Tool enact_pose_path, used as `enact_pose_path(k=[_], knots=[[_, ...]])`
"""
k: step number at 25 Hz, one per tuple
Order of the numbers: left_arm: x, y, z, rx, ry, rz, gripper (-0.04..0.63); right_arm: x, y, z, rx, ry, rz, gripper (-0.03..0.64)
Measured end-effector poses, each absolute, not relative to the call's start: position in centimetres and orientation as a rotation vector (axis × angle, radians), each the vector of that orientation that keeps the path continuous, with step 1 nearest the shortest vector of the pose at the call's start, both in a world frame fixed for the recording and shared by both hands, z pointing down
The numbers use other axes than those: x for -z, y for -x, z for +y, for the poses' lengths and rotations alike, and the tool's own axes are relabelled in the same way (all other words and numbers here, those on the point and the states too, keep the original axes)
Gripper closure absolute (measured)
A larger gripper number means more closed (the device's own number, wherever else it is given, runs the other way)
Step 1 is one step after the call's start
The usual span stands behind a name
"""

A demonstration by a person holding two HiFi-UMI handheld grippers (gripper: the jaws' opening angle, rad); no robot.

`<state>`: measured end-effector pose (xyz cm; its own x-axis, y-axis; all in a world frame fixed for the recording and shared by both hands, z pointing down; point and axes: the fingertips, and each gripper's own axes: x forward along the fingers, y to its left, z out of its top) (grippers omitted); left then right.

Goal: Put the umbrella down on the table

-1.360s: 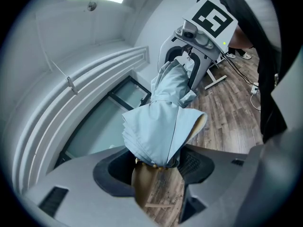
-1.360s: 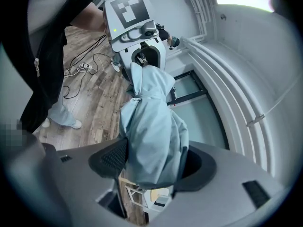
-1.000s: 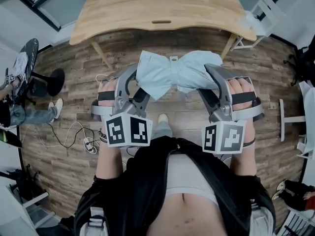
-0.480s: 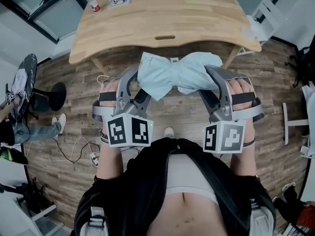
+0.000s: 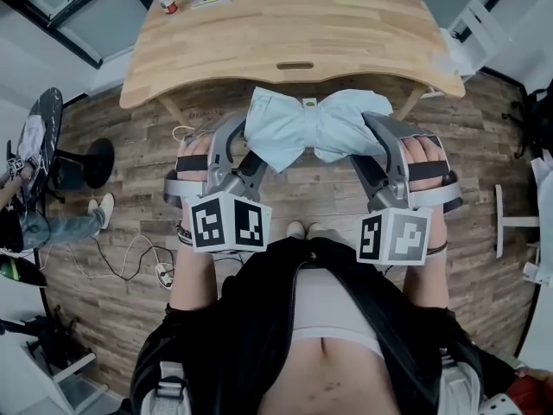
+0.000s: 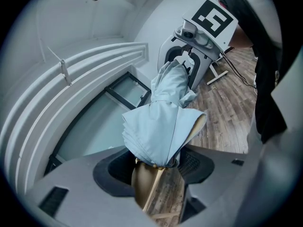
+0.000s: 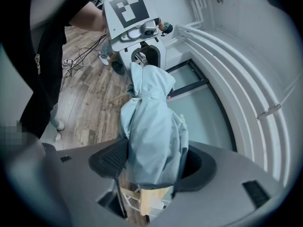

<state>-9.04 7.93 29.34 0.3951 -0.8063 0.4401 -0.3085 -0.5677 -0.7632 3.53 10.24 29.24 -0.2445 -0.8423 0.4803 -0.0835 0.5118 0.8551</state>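
While we stand before the light wooden table (image 5: pixel 285 33), we hold the folded pale blue fabric umbrella (image 5: pixel 307 128) level in the air above the brown plank floor (image 5: pixel 130 158), near the table edge but not on it; our left tool (image 5: pixel 244 152) pinches one end, our right tool (image 5: pixel 373 145) the other

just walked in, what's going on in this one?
A person holds a folded light-blue fabric umbrella crosswise, the left hand-held gripper shut on one end and the right hand-held gripper shut on the other. It hangs over the plank floor, short of the curved wooden table, not yet set down.
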Motion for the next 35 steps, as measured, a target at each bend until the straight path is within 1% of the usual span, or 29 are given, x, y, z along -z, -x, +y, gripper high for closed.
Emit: enact_pose_path(k=[8,20,26,35], knots=[[-29.0,9.3,8.2,1.109,2.056,0.973,0.341,-29.0,-3.2,10.3,0.910,-0.793,-1.682,0.305],[-29.4,9.2,6.7,1.059,2.087,0.915,0.341,-29.0,-2.9,9.5,0.869,-0.810,-1.647,0.305],[-29.3,9.0,4.4,1.057,2.078,0.907,0.341,-29.0,-3.1,7.3,0.882,-0.812,-1.647,0.305],[-29.0,8.7,-2.0,1.063,2.048,0.953,0.341,-28.8,-3.7,0.7,0.940,-0.807,-1.645,0.305]])
